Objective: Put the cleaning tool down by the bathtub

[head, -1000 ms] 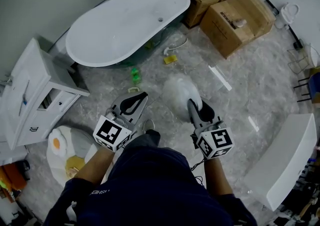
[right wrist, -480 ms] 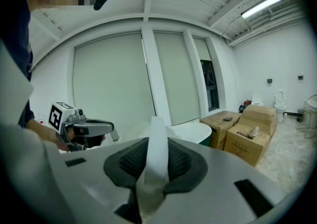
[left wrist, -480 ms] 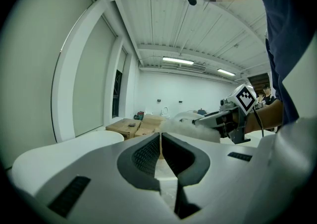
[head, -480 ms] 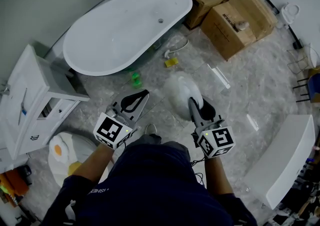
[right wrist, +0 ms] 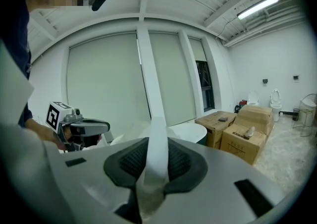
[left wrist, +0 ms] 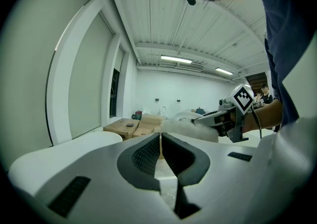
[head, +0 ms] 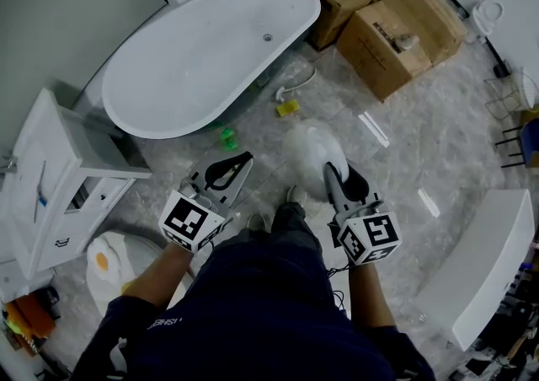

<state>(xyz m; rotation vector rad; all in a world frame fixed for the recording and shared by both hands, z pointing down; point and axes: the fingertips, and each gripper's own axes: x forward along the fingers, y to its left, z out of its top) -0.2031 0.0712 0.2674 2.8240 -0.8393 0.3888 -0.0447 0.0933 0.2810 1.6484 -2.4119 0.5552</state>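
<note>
The white bathtub takes the upper left of the head view, a long oval on the marbled floor. A white cabinet stands under it at the left edge, and two cardboard boxes sit off its upper-right end. Centre frame, there's the cleaning tool: its fluffy white head hangs out in front of my right gripper, below and right of the tub and well apart from its rim. I can't say whether the head touches the floor. Looking along that gripper's own view, my right gripper has both pads clamped on the tool's flat white handle, which runs straight up between them. My left gripper is just left of centre, level with the right one, its jaws pressed together on nothing, only a thin slit between the pads. Near the tub's lower edge lie a small yellow piece and a smaller green piece.
</note>
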